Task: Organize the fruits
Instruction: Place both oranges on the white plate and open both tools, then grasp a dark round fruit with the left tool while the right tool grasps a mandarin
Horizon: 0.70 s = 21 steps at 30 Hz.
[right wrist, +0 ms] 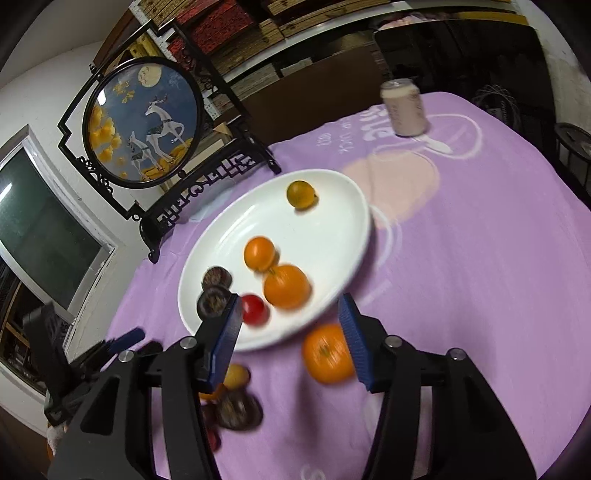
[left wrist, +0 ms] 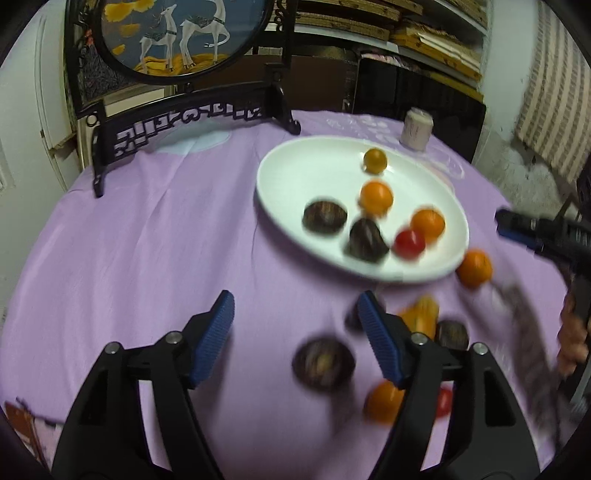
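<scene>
- Setting: home room, used partly for storage.
- Counter under a lilac printed cloth (right wrist: pixel 461 258).
- Ornamental deer screen (right wrist: pixel 142 122) in a carved black stand.
- Shelves of stacked boxes (left wrist: pixel 424 33).

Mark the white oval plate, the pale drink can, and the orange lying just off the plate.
White oval plate (right wrist: pixel 236 236): right wrist view, bare inner surface.
Pale drink can (right wrist: pixel 404 109): right wrist view, side wall.
Orange off the plate (right wrist: pixel 327 352): right wrist view, peel centre.

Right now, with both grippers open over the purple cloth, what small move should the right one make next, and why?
Probably ease the right gripper forward and down around the orange beside the white plate, then close. Its jaws stand open and empty, and that orange lies on the cloth just off the plate's near rim, roughly between the fingers. The left gripper is also open, nearer the dark fruit.
</scene>
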{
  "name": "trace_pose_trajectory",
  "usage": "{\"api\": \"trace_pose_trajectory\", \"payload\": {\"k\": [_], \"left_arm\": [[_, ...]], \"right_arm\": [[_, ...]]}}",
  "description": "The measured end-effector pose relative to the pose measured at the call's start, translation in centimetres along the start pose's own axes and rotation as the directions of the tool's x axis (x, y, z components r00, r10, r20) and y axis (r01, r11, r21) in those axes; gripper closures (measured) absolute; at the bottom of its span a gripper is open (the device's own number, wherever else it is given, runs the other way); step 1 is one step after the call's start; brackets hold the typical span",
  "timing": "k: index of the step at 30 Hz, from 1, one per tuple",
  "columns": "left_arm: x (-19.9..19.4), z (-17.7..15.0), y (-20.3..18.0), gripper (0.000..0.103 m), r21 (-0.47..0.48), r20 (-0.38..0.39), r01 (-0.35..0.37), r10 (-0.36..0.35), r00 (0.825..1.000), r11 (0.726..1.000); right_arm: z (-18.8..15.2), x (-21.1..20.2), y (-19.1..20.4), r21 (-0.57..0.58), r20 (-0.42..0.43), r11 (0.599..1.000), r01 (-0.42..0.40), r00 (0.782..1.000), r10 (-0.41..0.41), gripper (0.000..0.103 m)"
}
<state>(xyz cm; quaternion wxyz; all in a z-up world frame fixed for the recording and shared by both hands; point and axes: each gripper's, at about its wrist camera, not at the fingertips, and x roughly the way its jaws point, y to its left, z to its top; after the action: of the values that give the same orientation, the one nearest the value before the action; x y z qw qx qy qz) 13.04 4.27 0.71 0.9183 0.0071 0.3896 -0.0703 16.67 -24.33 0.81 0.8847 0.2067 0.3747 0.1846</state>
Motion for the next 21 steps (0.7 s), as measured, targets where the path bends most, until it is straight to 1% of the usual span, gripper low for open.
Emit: {"api": "trace_pose_trajectory", "payload": {"k": [2,5,6,8,11,16,17,18,19,20,21], "left_arm": [[-0.4,-1.2,-0.1,0.027,0.021,-0.007,-0.013,0.013,1.0,1.0],[0.2,-2.7,-0.3,0.027,0.042,-0.049,-0.024,0.026,0.998,0.999],[0.5,-2.8,-0.4,0.027,0.049,-0.057,-0.026,0.029,0.998,0.998],[0.9,-3.0,-0.8,0.027,0.065,-0.066,-0.029,0.033,0.997,0.997],[1.1,-2.9,-1.1,0.027,0.082,-0.056,-0.04,0.044,0.997,0.996],[1.9,-2.7,-0.9,0.027,0.067,-0.068,-0.032,0.037,0.997,0.997],[1.9,-2.7,-0.9,0.028,0.068,-0.069,-0.028,0.033,0.997,0.997],[2.1,-2.7,-0.9,0.037,0.069,-0.072,-0.018,0.023,0.997,0.997],[2.2,-2.6,-1.0,0.047,0.069,-0.079,-0.001,0.007,0.997,0.998],[2.3,-2.6,-1.0,0.063,0.069,-0.086,0.013,-0.008,0.996,0.998],[2.2,-2.5,-1.0,0.063,0.069,-0.082,0.006,0.0,0.997,0.998]], "right_arm": [[-0.7,-0.5,-0.6,0.02,-0.001,1.0,-0.002,1.0,0.002,0.049],[-1.3,-0.9,-1.0,0.032,-0.004,0.999,0.003,1.0,-0.003,0.049],[-1.4,-0.9,-1.1,0.036,-0.005,0.999,0.005,1.0,-0.005,0.048],[-1.5,-0.9,-1.3,0.041,-0.008,0.999,0.011,1.0,-0.01,0.042],[-1.6,-0.7,-1.3,0.039,-0.015,0.999,0.024,1.0,-0.023,0.042],[-1.9,-0.2,-1.1,0.027,-0.037,0.999,0.038,0.999,-0.037,0.042],[-1.9,0.0,-1.1,0.025,-0.041,0.999,0.04,0.998,-0.039,0.042],[-2.0,0.1,-1.0,0.023,-0.046,0.999,0.042,0.998,-0.041,0.042],[-2.0,0.2,-1.0,0.02,-0.05,0.999,0.044,0.998,-0.043,0.042],[-2.1,0.3,-1.0,0.018,-0.055,0.999,0.047,0.997,-0.046,0.042],[-2.2,0.6,-0.9,0.014,-0.062,0.999,0.049,0.997,-0.048,0.042]]}}
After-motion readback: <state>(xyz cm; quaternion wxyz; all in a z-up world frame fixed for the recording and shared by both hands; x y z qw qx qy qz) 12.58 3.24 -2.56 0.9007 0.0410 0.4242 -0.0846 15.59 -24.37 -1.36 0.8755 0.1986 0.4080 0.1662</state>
